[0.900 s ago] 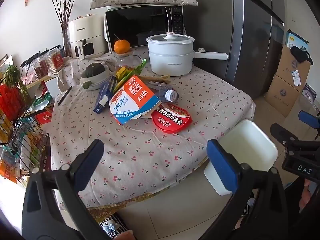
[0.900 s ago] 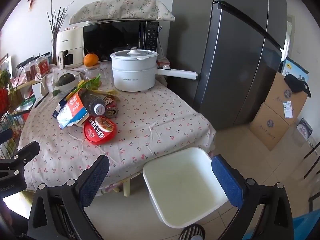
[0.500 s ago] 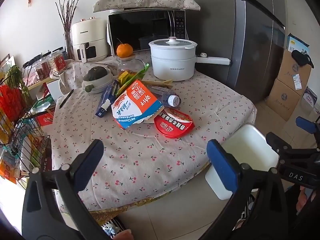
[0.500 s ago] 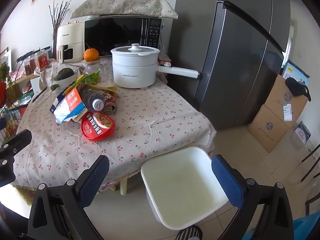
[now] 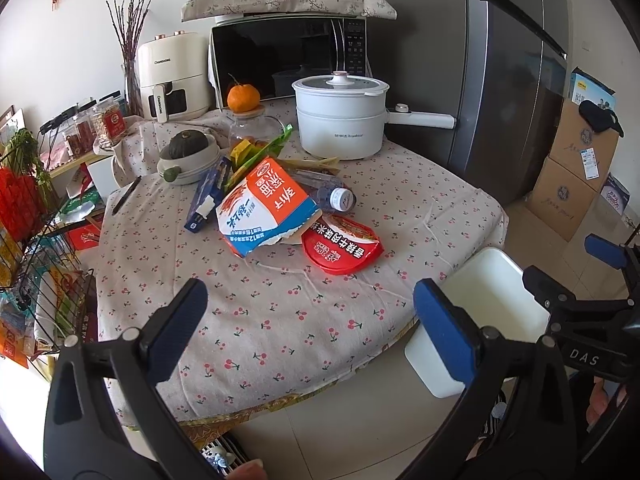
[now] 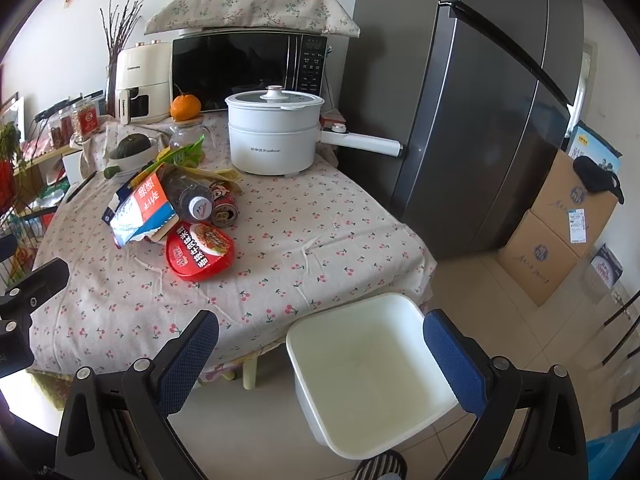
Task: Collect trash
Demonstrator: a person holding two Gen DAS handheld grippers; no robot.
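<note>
The trash sits heaped near the middle of the table (image 5: pixel 280 320), at about twelve o'clock from the left gripper (image 5: pixel 310 308), while the empty white bin (image 6: pixel 372 380) stands on the floor at the table's near corner, directly under the right gripper (image 6: pixel 320 344). Largest is the torn milk carton (image 5: pixel 264 208): probably light, soft-walled cardboard that crushes, best pinched across its flat sides. The red noodle bowl (image 5: pixel 342 246) at its four o'clock looks light, glossy and stiff at the rim, so the rim edge suits a grip. The plastic bottle (image 5: pixel 332 196) is round and slippery; take it across the body. The drink can (image 6: pixel 225 210) dents easily. Both grippers' fingers are spread wide and hold nothing.
</note>
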